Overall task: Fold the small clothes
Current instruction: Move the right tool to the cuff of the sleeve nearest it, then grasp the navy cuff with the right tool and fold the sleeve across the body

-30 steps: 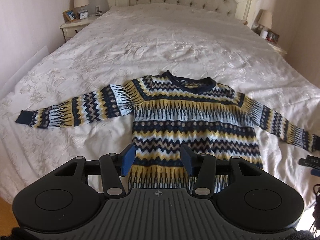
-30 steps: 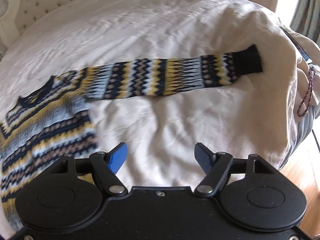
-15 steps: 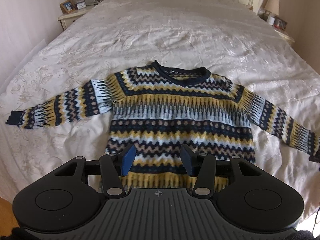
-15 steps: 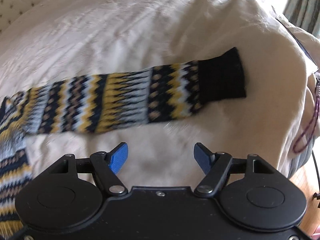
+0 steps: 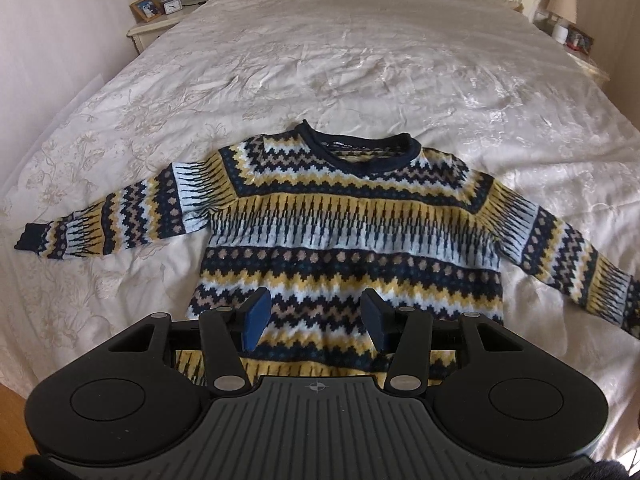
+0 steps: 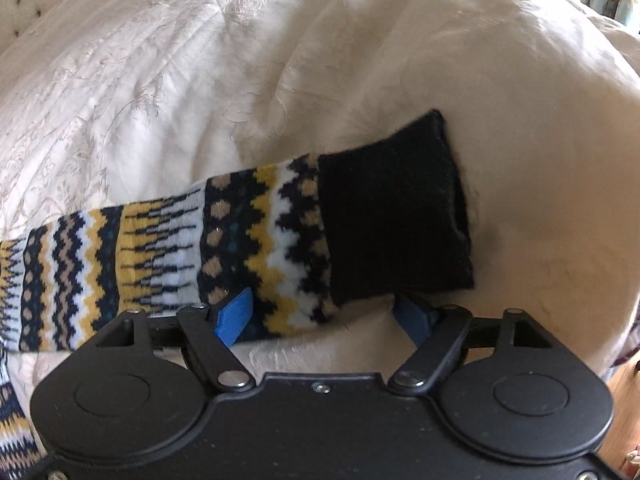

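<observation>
A navy, yellow and pale blue patterned sweater [image 5: 352,232] lies flat, front up, on the white bedspread with both sleeves spread out. My left gripper [image 5: 316,316] is open and empty, hovering above the sweater's lower body near the hem. In the right wrist view the sweater's right sleeve [image 6: 160,256] ends in a black cuff [image 6: 394,216]. My right gripper [image 6: 324,312] is open, low over the sleeve end, with its blue fingers on either side of the stretch just before the cuff. I cannot tell whether the pads touch the fabric.
The bed [image 5: 360,60] has a tufted headboard at the far end. Nightstands with lamps stand at the far left [image 5: 160,20] and far right [image 5: 576,44]. The bed's right edge drops to a wooden floor [image 6: 624,424] near the cuff.
My left gripper has moved forward over the sweater's body. My right gripper has closed in on the right sleeve's cuff, which is now large and just ahead of its fingers.
</observation>
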Tool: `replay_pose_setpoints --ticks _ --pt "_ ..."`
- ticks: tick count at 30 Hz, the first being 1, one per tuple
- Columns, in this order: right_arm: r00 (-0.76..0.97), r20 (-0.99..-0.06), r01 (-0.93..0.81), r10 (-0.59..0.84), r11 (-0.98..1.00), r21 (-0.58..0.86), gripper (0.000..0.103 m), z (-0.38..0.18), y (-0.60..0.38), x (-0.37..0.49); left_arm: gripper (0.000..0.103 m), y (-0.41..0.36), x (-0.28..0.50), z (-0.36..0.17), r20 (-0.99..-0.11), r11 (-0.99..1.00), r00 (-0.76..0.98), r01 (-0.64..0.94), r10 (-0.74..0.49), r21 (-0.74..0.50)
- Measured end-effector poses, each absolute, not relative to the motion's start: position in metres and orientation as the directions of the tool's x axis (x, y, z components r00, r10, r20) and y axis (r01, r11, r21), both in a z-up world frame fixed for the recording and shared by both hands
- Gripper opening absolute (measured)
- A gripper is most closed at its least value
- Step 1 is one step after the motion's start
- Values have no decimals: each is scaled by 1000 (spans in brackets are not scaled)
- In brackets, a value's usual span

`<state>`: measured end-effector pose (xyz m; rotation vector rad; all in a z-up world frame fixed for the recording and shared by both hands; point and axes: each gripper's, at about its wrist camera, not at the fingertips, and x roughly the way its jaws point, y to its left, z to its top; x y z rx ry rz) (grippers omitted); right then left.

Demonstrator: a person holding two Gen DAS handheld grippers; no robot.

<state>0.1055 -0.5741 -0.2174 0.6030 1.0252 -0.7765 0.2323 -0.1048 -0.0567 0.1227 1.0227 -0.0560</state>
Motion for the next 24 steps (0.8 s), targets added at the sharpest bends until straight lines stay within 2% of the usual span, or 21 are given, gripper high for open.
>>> replay_pose_setpoints --ticks 6,13,14,16,17,18,19,24 --pt "335 -887 804 -318 588 93 81 -208 -570 113 48 -114 239 -55 -846 991 533 99 22 89" --pt "379 -866 734 -327 675 66 78 -197 -567 144 48 -121 247 -58 -856 990 517 119 6 78" --pt "378 -866 729 -327 682 61 75 -198 -568 148 48 -120 246 -58 -856 990 517 119 5 78" --pt "371 -871 720 -322 692 51 56 -199 -568 156 48 -120 247 -58 -856 991 517 109 12 80" --pt "365 -874 717 -320 696 44 51 -200 -570 159 48 -118 247 -58 -856 992 516 100 17 80" --pt "356 -879 714 -315 699 39 34 -201 -571 164 48 -116 248 -58 -858 993 513 88 23 79" --pt "355 -885 709 -301 704 45 23 -201 -573 167 48 -113 249 -59 -859 994 510 76 27 77" --pt "366 -886 676 -283 736 44 22 -196 -563 185 48 -100 249 -62 -868 997 495 44 36 66"
